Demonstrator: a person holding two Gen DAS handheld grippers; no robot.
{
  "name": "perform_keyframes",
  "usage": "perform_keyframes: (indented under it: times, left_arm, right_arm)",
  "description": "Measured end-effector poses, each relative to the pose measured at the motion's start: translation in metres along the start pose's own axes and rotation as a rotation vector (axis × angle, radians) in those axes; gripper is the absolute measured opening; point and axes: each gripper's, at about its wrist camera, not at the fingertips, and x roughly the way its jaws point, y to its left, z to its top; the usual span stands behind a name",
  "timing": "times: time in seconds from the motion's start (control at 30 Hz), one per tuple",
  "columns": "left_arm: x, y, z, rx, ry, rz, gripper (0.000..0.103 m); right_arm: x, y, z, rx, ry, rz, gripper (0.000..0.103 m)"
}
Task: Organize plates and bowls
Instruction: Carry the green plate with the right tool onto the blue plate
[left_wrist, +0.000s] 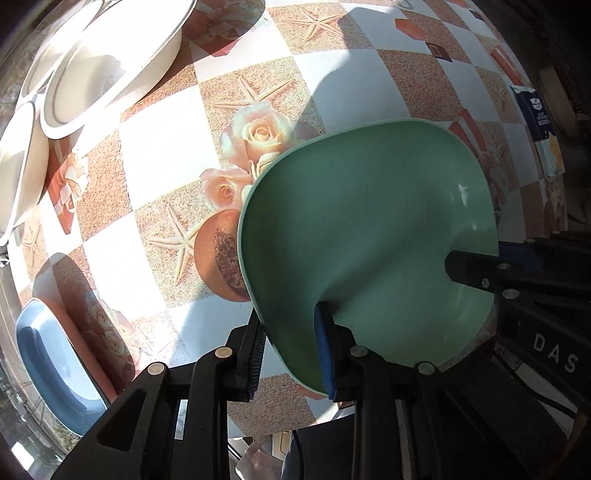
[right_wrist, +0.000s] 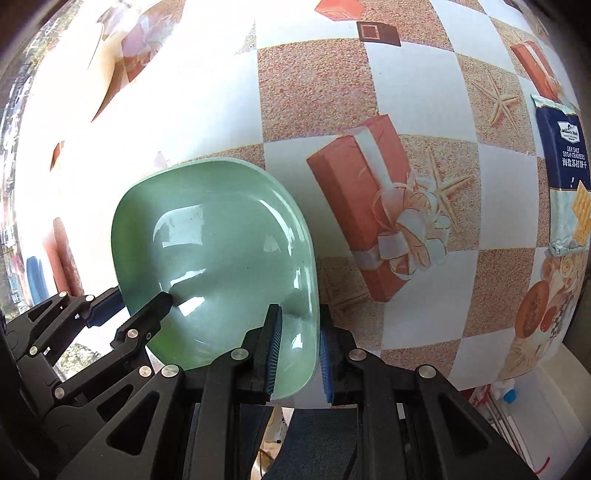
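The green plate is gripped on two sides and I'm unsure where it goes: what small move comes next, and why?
Probably carry the green plate toward the blue plate at the table's edge. Both the left gripper and the right gripper pinch its rim, and the blue plate looks the same shape, unlike the white bowls.

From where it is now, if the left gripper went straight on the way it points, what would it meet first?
Probably the tablecloth: the left gripper, shut on the green plate, points down at it. Depth is unclear.
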Motion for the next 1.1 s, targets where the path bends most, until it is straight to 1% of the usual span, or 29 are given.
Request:
perform_keyframes:
  times: [0.2,0.33,0.4,0.47,0.53,0.57,0.67,0.8,0.93,0.97,1.1]
  left_arm:
    - [-0.013,0.032,-0.021,-0.049,-0.029,-0.005,0.029]
    - [-0.019,0.048,-0.033,-0.074,-0.043,-0.011,0.029]
    - [-0.022,0.058,-0.04,-0.087,-0.049,-0.015,0.029]
    - [-0.023,0.062,-0.04,-0.098,-0.056,-0.016,0.029]
    - [-0.028,0.069,-0.045,-0.108,-0.065,-0.018,0.029]
    - [-0.043,0.061,-0.04,-0.113,-0.069,-0.018,0.029]
    - [-0.052,0.069,-0.047,-0.122,-0.082,-0.021,0.029]
    - [-0.06,0.073,-0.059,-0.127,-0.099,-0.019,0.029]
    - [-0.069,0.074,-0.07,-0.129,-0.107,-0.022,0.029]
    - [-0.07,0.073,-0.066,-0.13,-0.107,-0.023,0.029]
    - [-0.085,0.076,-0.072,-0.129,-0.126,-0.021,0.029]
  right_arm:
    - [0.003,0.017,-0.007,-0.076,-0.007,-0.016,0.022]
    - [-0.004,0.038,0.002,-0.105,-0.014,-0.026,0.022]
    - [-0.012,0.05,0.013,-0.118,-0.017,-0.032,0.022]
    - [-0.012,0.055,0.013,-0.13,-0.019,-0.036,0.022]
    - [-0.018,0.05,0.013,-0.142,-0.022,-0.04,0.022]
    - [-0.02,0.052,0.015,-0.147,-0.024,-0.041,0.022]
    - [-0.024,0.061,0.012,-0.16,-0.034,-0.045,0.022]
    - [-0.029,0.061,0.011,-0.168,-0.04,-0.05,0.022]
    - [-0.03,0.054,-0.002,-0.174,-0.051,-0.052,0.022]
    - [-0.031,0.056,-0.003,-0.173,-0.053,-0.051,0.022]
    - [-0.029,0.054,-0.01,-0.176,-0.058,-0.056,0.022]
